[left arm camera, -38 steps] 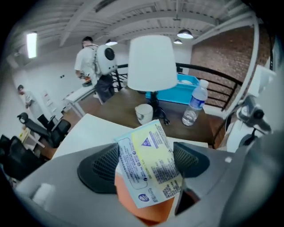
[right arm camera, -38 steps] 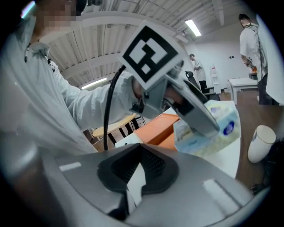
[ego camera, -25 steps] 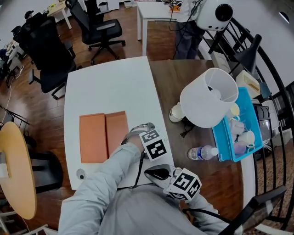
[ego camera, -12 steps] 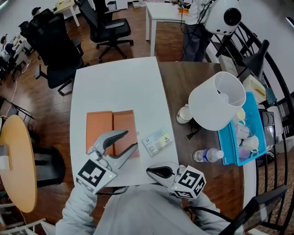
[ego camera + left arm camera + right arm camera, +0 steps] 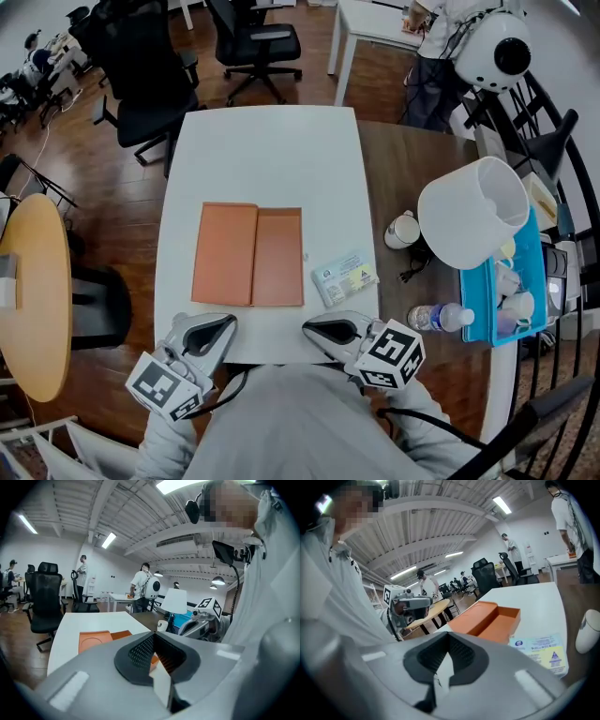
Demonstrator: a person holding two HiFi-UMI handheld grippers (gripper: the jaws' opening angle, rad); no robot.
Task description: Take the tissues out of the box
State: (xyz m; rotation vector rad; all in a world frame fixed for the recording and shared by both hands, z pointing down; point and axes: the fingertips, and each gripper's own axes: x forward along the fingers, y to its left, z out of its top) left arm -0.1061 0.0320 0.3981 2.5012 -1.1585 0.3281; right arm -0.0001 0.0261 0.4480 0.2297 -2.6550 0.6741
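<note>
An orange box [image 5: 248,255] lies opened flat on the white table [image 5: 272,159], and its two halves look empty. A small flat pack of tissues [image 5: 345,277] rests on the table just right of the box. My left gripper [image 5: 220,328] is drawn back to the table's near edge, shut and empty, below the box's left half. The right gripper [image 5: 314,330] sits at the same edge below the pack, also shut and empty. In the right gripper view the box [image 5: 487,618] and the pack [image 5: 541,651] lie ahead.
On the brown table to the right are a white mug [image 5: 403,230], a white lamp shade [image 5: 473,220], a water bottle [image 5: 441,317] and a blue tray [image 5: 525,281] of cups. Black office chairs [image 5: 141,103] stand beyond the white table, and a round wooden table [image 5: 33,291] is at left.
My left gripper drew back from right of the box to the near-left table edge and its jaws closed. The tissue pack it covered now lies bare on the table.
</note>
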